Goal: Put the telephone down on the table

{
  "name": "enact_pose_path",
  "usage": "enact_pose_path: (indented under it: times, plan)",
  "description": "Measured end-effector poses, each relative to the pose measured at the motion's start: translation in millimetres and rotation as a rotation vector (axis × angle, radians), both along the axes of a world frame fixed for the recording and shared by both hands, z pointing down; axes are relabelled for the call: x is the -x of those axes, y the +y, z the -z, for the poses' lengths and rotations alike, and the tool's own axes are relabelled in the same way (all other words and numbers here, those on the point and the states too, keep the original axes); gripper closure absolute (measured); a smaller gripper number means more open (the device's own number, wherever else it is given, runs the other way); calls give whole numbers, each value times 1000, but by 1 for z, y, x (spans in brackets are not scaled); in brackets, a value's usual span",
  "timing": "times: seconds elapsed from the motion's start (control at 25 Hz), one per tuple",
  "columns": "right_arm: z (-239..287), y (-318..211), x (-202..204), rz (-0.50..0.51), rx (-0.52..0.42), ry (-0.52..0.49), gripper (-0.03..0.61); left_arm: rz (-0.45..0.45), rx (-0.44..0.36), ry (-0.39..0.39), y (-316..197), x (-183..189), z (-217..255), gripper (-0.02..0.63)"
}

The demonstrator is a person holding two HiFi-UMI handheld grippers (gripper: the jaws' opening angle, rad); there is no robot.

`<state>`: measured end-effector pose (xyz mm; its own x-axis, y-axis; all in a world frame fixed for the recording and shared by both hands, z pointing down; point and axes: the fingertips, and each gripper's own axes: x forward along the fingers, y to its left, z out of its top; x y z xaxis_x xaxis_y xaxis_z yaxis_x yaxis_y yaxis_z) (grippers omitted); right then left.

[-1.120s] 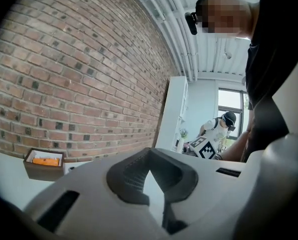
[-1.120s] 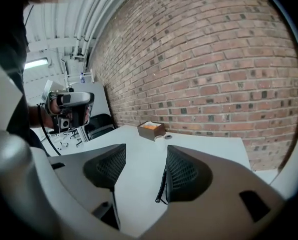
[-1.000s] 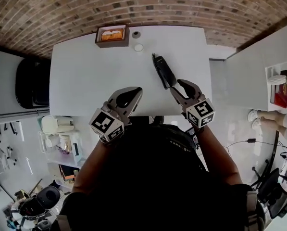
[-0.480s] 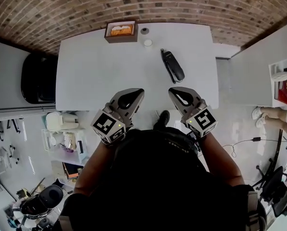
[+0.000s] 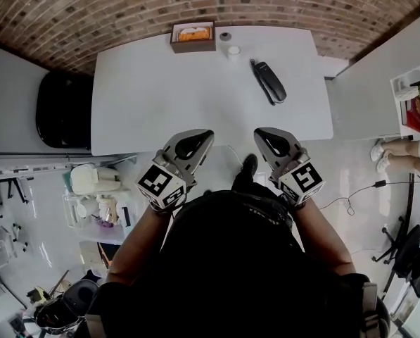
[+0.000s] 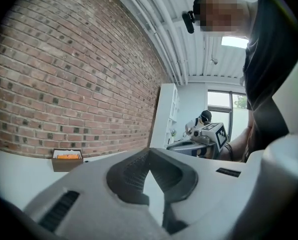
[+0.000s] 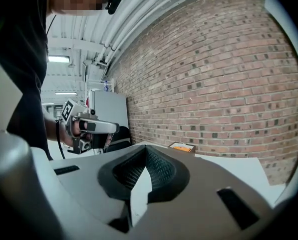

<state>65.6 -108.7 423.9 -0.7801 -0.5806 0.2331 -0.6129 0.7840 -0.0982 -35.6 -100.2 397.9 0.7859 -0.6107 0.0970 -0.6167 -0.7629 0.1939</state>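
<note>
The left gripper (image 5: 199, 136) hovers off the near edge of the white surface (image 5: 146, 97), its fingers pressed together on nothing. At its three o'clock is the right gripper (image 5: 266, 135) — fingers likewise closed and empty. The black telephone (image 5: 269, 82) lies flat on the surface at that gripper's twelve o'clock — well apart, near the right edge.

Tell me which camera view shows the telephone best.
The head view: the black telephone lies in full sight on the white table, toward its right side. Neither gripper view shows it.
</note>
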Motion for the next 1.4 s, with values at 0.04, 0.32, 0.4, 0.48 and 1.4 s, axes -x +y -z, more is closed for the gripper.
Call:
enact_pose_path:
  times: [0.04,0.32,0.4,0.48,1.4]
  plan:
    - [2,9,10,-10,-7,-8,563,-4,-3,3,9,11,0,606]
    - [12,79,57,-90,-37,-12,563,-65,-23,29,70,62,-6,606]
    - [15,99,59,-131,-37,-20,563,-85,-24,37,88,68,-6,606]
    - [22,119,59,-163,-43,-20,563,-104,-25,44,104,70,-4,606]
    - [27,307,-27,-114,-48,-24,565,-87,-18,42,294,-43,-1,606]
